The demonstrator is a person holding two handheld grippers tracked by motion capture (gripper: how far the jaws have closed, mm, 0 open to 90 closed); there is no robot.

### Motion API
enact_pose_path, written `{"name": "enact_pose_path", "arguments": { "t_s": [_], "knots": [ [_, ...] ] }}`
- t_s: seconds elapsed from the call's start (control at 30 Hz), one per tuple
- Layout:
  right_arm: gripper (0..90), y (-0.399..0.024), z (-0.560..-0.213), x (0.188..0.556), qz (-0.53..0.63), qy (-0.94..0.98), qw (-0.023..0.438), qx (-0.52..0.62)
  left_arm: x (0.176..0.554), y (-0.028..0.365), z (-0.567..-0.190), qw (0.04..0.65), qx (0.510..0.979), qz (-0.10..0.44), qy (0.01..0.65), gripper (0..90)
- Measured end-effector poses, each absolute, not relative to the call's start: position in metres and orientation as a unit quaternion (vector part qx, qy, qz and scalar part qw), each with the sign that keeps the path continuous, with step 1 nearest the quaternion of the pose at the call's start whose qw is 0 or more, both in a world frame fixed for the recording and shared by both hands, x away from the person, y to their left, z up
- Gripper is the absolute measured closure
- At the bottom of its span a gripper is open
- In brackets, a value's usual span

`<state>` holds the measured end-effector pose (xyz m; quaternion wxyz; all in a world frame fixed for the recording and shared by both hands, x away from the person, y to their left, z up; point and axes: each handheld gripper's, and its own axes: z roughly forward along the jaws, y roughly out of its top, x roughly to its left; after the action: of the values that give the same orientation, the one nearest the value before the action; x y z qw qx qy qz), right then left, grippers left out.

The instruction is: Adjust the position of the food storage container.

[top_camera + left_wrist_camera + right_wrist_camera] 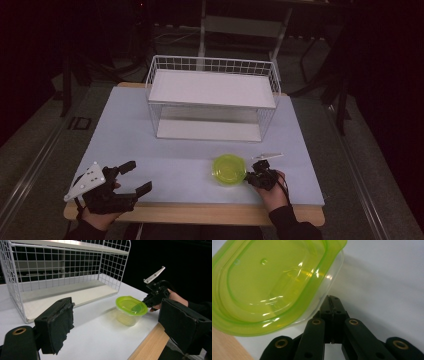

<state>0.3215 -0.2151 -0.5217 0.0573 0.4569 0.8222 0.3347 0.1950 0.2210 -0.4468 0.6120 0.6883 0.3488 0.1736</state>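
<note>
While the white wire rack point(212, 97) is seen at twelve o'clock on the matte table point(150, 150), the clear tub point(229, 169) with its glossy green lid sits at five o'clock. The right gripper point(248, 176) is clenched empty against the tub's wall; the left gripper point(135, 176) is spread wide.

A lime-green lid point(229, 168) tops the clear container point(128, 318) (yellowish tint), near a white wire-grid rack point(212, 100)
</note>
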Motion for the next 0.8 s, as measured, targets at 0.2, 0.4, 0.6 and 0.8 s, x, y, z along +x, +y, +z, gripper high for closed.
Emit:
{"name": "enact_pose_path", "arguments": {
  "t_s": [0.2,0.4,0.6,0.8],
  "knots": [
    [90.0,-0.198,-0.523,0.320,0.338,0.829,0.046,0.444,0.195,0.221,-0.447,0.611,0.689,0.173,0.348,13.8],
    [90.0,-0.178,-0.525,0.320,0.338,0.835,0.033,0.433,0.195,0.219,-0.447,0.607,0.693,0.171,0.348,13.8],
    [90.0,-0.164,-0.526,0.321,0.337,0.840,0.034,0.425,0.195,0.219,-0.447,0.605,0.696,0.169,0.348,13.8],
    [90.0,-0.152,-0.527,0.322,0.342,0.841,0.021,0.419,0.196,0.219,-0.447,0.605,0.697,0.168,0.347,13.8]
  ]
}}
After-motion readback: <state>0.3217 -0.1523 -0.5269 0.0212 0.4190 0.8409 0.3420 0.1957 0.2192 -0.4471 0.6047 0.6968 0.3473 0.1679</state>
